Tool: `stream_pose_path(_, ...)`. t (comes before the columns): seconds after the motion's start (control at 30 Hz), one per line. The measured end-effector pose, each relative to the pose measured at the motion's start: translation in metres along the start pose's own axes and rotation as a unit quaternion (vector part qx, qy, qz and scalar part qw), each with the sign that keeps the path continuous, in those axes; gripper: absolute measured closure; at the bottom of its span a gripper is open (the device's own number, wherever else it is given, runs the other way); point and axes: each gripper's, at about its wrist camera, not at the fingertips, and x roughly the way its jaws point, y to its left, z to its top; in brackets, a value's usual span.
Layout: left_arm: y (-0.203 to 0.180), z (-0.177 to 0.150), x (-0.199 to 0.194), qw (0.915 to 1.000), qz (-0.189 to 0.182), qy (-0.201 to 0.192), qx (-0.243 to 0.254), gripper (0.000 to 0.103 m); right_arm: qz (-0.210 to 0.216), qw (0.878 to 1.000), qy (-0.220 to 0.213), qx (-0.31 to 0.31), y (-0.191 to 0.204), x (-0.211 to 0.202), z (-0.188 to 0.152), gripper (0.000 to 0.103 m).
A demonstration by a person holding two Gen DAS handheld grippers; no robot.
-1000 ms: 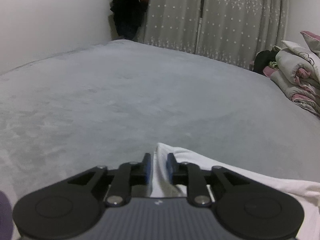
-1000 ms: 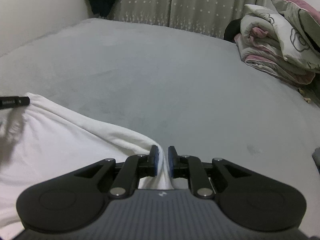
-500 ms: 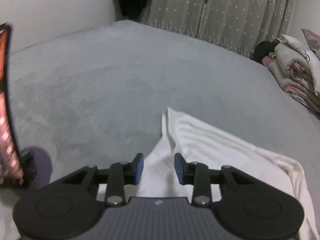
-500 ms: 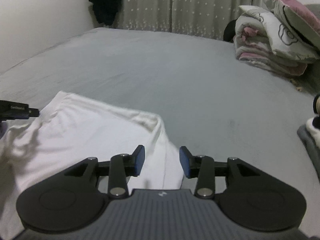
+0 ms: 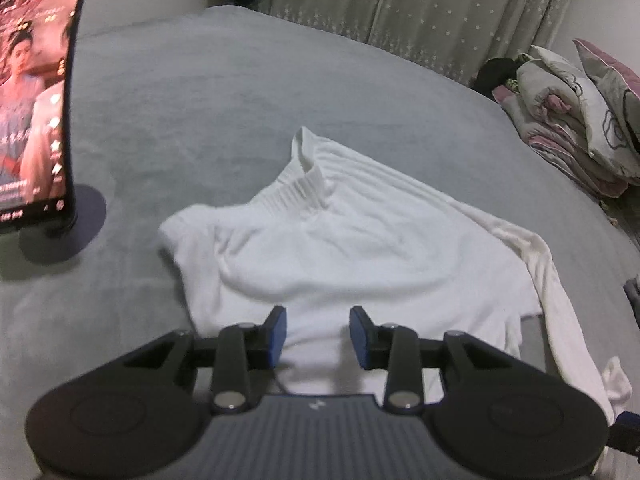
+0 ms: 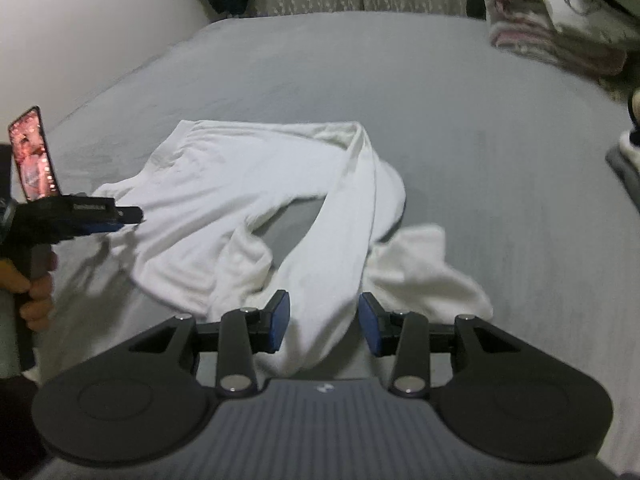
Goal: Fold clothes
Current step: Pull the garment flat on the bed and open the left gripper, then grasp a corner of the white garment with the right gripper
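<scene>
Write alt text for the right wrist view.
A white long-sleeved top lies rumpled on a grey bed, one sleeve trailing toward the open right claw. At left, a hand holds the left claw beside a lit phone.

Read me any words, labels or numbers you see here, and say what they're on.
None can be read.
Phone screen: lines of overlay text, too blurred to read.
Left hand-held gripper: a small label on the side of its finger, too small to read.
White sweater: no print visible.
</scene>
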Motion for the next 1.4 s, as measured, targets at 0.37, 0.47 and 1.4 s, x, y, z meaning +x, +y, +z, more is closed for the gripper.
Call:
stream_pose_path(0.37, 0.023, -0.008, -0.009, 0.9997, 0.013, -0.019, -0.007, 0.066, 0.040, 0.997, 0.051, 0.051, 0.005, 0.031, -0.021, 0.089)
stream_pose_path(0.47, 0.029, -0.010, -0.010, 0.9996, 0.016, -0.023, -0.010, 0.066, 0.037, 0.997, 0.046, 0.058, 0.008, 0.029, -0.016, 0.091)
stream_pose_path(1.4, 0.045, -0.002, 0.001, 0.9967, 0.026, -0.061, -0.045, 0.066, -0.129, 0.985, -0.102, 0.044, -0.035, 0.022, 0.103, 0.092)
